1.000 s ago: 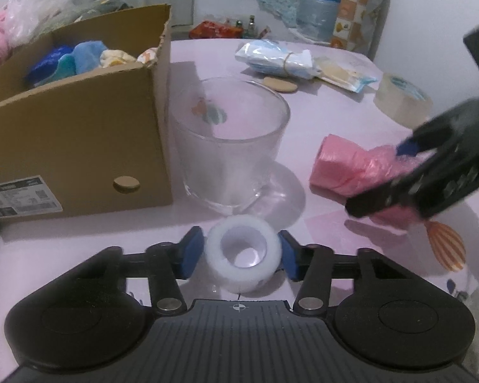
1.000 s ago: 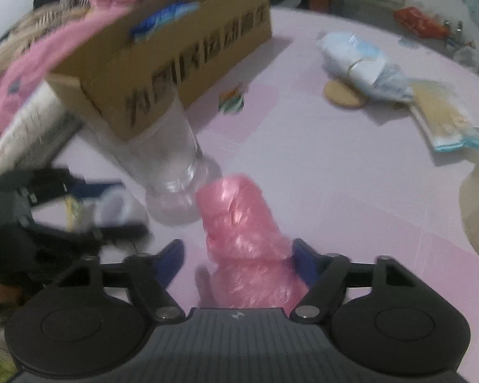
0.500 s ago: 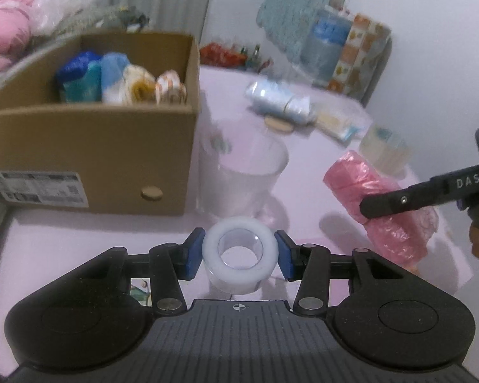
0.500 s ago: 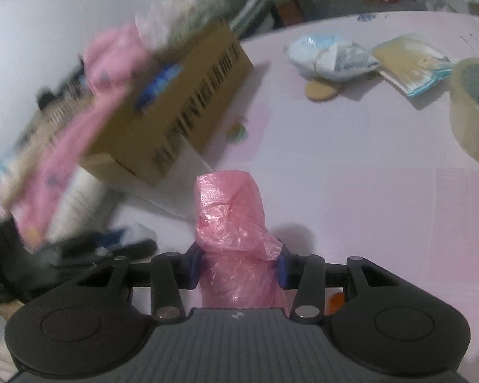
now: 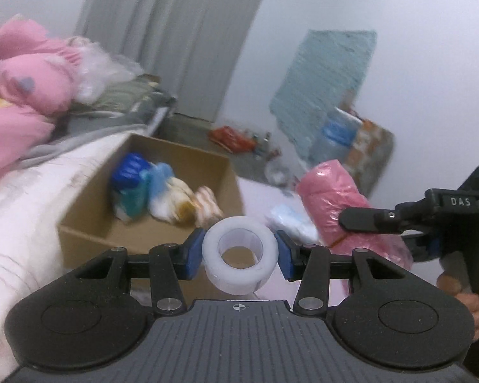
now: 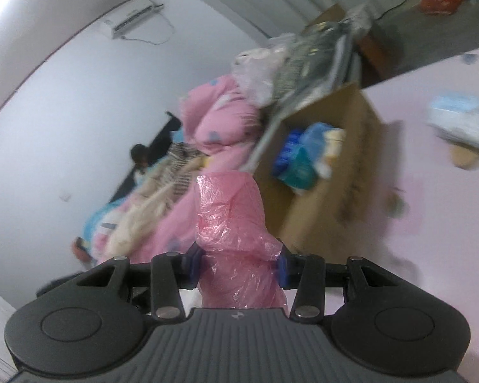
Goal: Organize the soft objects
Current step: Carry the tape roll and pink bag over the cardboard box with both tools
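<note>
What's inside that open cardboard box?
Inside the cardboard box sit several soft bagged bundles: a dark blue one, a teal one, a light blue one and cream-and-orange ones. Whatever lies beneath them or behind the near wall is hidden.

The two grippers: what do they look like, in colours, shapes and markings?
Both are alike. The left gripper and the right gripper have a grey ribbed body, two round black housings, black linkage arms with silver rivets, and blue pads on the jaws. Seen from the left wrist, the right one bears white letters "DAS".
</note>
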A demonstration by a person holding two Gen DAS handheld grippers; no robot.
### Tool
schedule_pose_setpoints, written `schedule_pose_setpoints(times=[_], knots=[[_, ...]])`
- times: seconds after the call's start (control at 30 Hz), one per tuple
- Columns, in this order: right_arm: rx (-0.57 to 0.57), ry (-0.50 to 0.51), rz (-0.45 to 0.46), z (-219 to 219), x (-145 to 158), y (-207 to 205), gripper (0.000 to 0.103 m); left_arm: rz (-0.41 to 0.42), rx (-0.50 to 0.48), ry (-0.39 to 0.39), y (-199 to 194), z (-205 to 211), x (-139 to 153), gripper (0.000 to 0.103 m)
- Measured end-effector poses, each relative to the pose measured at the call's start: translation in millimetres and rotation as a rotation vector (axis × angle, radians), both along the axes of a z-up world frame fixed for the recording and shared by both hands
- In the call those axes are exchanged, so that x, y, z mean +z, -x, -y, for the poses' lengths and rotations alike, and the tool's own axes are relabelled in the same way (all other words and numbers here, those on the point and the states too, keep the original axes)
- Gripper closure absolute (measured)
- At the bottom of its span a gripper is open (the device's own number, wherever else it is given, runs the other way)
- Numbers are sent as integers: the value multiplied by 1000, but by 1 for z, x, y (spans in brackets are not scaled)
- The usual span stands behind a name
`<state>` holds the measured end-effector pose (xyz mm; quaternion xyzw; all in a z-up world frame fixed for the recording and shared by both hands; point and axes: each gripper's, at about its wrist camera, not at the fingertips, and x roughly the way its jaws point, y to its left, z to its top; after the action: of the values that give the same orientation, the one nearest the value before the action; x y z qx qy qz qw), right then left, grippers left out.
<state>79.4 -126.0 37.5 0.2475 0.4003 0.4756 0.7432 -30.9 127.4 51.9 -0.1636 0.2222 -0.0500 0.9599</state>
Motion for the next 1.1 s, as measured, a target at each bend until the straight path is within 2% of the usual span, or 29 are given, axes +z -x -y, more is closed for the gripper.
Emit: schedule_pose_setpoints(times=[0.1, 0.23, 0.3, 0.47, 0.67, 0.93, 1.03, 1.1], knots=[[14, 0, -44, -42, 5, -28, 72, 1, 63, 21, -18, -21, 6, 57], [20, 20, -160, -98, -2, -74, 72, 37, 143, -9, -38, -44, 9, 57], [20, 54, -208, -124, -12, -93, 72, 24, 185, -20, -44, -53, 6, 57], [-28, 186, -349, -179, -56, -127, 72, 14, 236, -16, -49, -73, -5, 57], [-94, 292, -497, -225, -108, -151, 71, -1, 266, -16, -48, -95, -14, 57], [-91, 363, -591, -257, -143, -147, 70, -7, 277, 21, -47, -111, -20, 57], [-86, 378, -577, -257, -140, -146, 68, -3, 271, 23, -46, -112, -21, 57], [-83, 393, -572, -256, -136, -148, 60, 2, 271, 24, -46, -112, -21, 57]])
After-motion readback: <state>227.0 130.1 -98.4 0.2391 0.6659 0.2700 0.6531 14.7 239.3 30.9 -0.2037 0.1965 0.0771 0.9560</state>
